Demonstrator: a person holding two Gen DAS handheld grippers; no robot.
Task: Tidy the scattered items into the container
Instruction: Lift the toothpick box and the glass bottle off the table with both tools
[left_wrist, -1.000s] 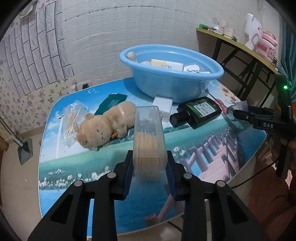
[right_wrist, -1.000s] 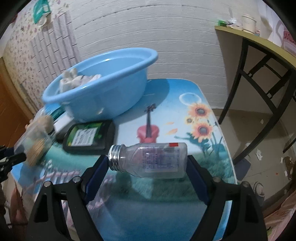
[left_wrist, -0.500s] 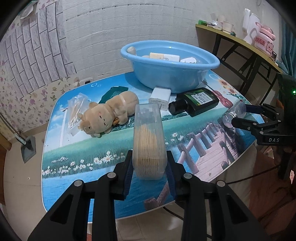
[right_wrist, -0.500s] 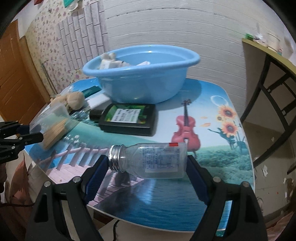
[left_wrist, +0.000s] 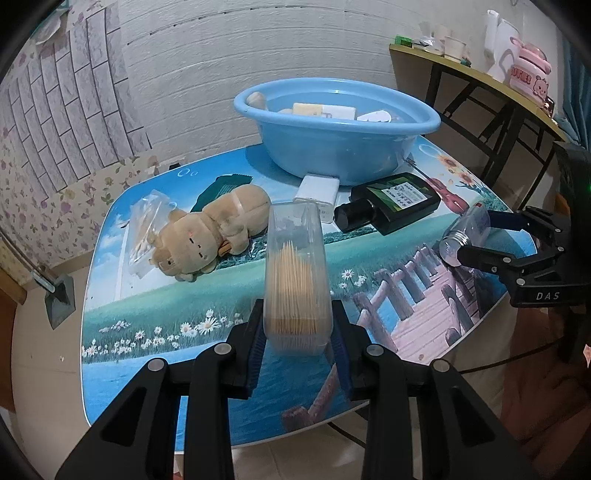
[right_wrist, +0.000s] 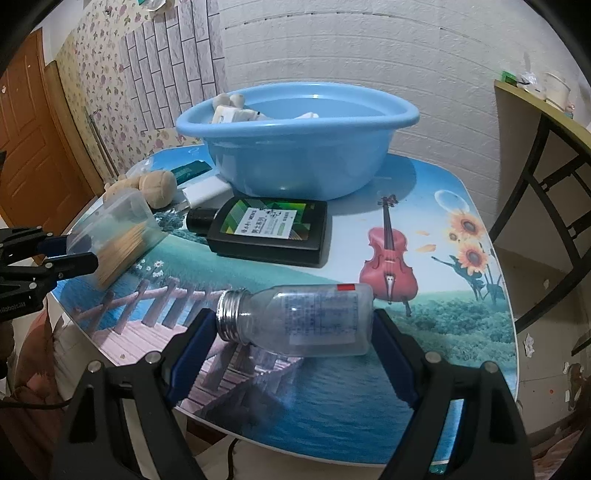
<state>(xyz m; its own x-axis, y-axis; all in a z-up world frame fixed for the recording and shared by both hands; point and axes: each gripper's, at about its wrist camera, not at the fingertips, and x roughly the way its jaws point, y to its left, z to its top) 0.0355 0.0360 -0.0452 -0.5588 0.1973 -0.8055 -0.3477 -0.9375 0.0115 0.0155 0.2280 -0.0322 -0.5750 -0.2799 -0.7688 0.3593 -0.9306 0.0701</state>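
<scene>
Already, both claws are loaded and neither load is in the container yet. At the bottom centre of the left wrist view, the left claw (left_wrist: 297, 345) is closed tight on a clear toothpick box (left_wrist: 296, 280), gripping its lower end so the box stands up out of the claw, above the near part of the counter (left_wrist: 122, 321). At the bottom centre of the right wrist view, the right claw (right_wrist: 291, 345) stands wide but is filled: a clear bottle (right_wrist: 299, 319) with a silver screw neck lies crosswise between its pads, neck toward the left of the frame, base against the right pad.

Further up, in the middle of the left wrist view, several scattered things remain on the counter: a tan plush toy (left_wrist: 210, 230) lying on its side, a clear packet (left_wrist: 146, 230) just left of it, a dark green packet (left_wrist: 221, 184) behind the plush, a white box (left_wrist: 319, 192) and a flat black bottle (left_wrist: 395, 206) with a green label, both close to the foot of the basin.

Farthest, at upper centre, the blue basin (left_wrist: 332, 147) already holds a few pale items, showing over its rim.

So I judge the job partly done: some things are in, two are in hand and need carrying up and over the rim, and at least five are left on the counter.
</scene>
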